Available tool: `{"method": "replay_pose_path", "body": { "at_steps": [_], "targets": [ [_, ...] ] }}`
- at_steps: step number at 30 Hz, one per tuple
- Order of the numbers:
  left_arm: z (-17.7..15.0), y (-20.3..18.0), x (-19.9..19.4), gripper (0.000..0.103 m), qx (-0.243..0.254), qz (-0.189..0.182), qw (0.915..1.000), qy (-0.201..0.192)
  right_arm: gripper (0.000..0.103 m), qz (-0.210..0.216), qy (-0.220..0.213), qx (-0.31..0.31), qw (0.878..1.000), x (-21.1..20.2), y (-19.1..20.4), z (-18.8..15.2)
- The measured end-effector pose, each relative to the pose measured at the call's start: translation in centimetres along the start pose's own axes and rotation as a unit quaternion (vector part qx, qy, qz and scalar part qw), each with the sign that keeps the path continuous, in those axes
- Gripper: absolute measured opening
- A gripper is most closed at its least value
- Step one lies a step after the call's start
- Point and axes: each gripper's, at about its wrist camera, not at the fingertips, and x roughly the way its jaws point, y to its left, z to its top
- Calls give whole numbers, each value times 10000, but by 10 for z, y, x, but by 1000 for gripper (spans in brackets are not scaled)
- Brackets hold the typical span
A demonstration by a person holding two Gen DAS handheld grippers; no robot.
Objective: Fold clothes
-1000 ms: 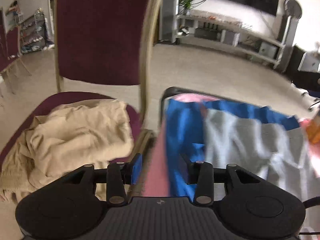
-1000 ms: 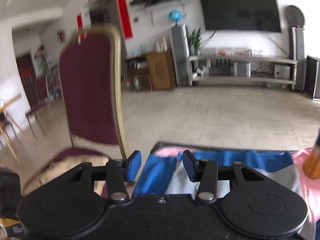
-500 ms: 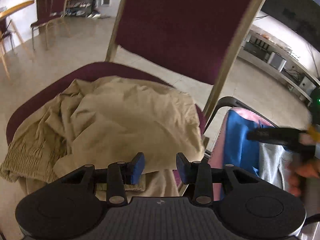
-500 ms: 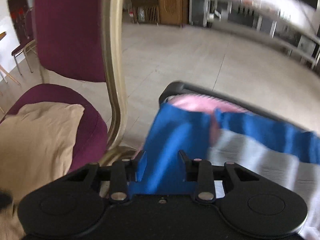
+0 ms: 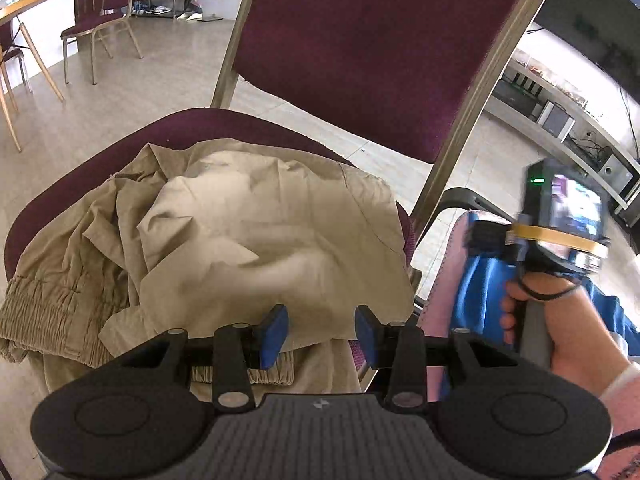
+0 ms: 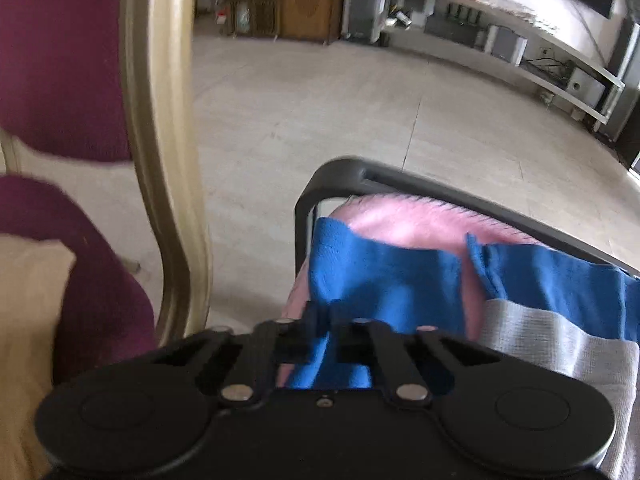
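Observation:
A crumpled beige garment (image 5: 240,240) lies on the maroon chair seat (image 5: 80,184). My left gripper (image 5: 320,330) is open and empty, hovering over the garment's near edge. A blue and grey garment (image 6: 400,276) lies over a pink cloth (image 6: 400,224) on a black-framed table (image 6: 440,188) to the right of the chair. My right gripper (image 6: 330,320) is shut on the blue garment's left edge. The right gripper also shows in the left wrist view (image 5: 484,232), held in a hand.
The chair's maroon back (image 5: 360,48) and gold frame post (image 6: 160,120) stand close between the two piles. Tiled floor (image 6: 320,100) lies beyond, with a low TV shelf (image 6: 520,48) at the far wall and other chairs (image 5: 104,20) at far left.
My left gripper swung left from the blue garment to over the beige garment. My right gripper dropped to the blue garment's left edge and closed on it.

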Motion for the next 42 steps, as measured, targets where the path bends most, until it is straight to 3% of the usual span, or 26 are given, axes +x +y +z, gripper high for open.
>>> {"method": "replay_pose_path", "body": {
  "at_steps": [3, 10, 13, 18, 22, 25, 27, 28, 31, 33, 37, 40, 42],
  "targets": [
    [1, 3, -2, 38, -65, -71, 9999, -91, 2, 85, -431, 181, 9989, -39, -17, 2],
    [4, 21, -39, 38, -361, -652, 9950, -668, 2, 927, -1056, 419, 9892, -161, -51, 14],
    [4, 49, -59, 39, -753, -388, 9930, -829, 2, 1239, -1355, 214, 9828, -210, -43, 13],
    [0, 97, -78, 39, -1550, 310, 9826, -978, 2, 1806, -1689, -245, 9687, -282, 11, 8],
    [0, 122, -84, 39, -1972, 578, 9721, -1128, 2, 2117, -1689, -477, 9614, -299, 78, -1],
    [1, 130, -80, 39, -2087, 672, 9689, -1146, 2, 2300, -1428, -712, 9600, -286, 129, -10],
    [1, 135, -73, 39, -2115, 688, 9691, -1065, 3, 2580, -783, -1080, 9569, -269, 159, -20],
    [2, 139, -71, 39, -2139, 627, 9695, -1017, 5, 2631, -522, -1184, 9560, -264, 167, -25],
    [2, 149, -66, 39, -2287, 233, 9690, -910, 14, 2594, -405, -1301, 9561, -284, 155, -23],
    [3, 150, -64, 39, -2361, -138, 9672, -922, 29, 2500, -445, -1313, 9583, -301, 140, -19],
    [11, 152, -55, 39, -2391, -1095, 9605, -914, 31, 2111, -824, -998, 9689, -346, 72, -9],
    [12, 153, -45, 37, -2581, -1813, 9459, -768, 34, 2014, -1016, -488, 9730, -366, 14, -17],
    [14, 145, -41, 38, -2491, -1878, 9472, -745, 35, 2015, -1093, -142, 9733, -369, -17, -30]
  ]
}}
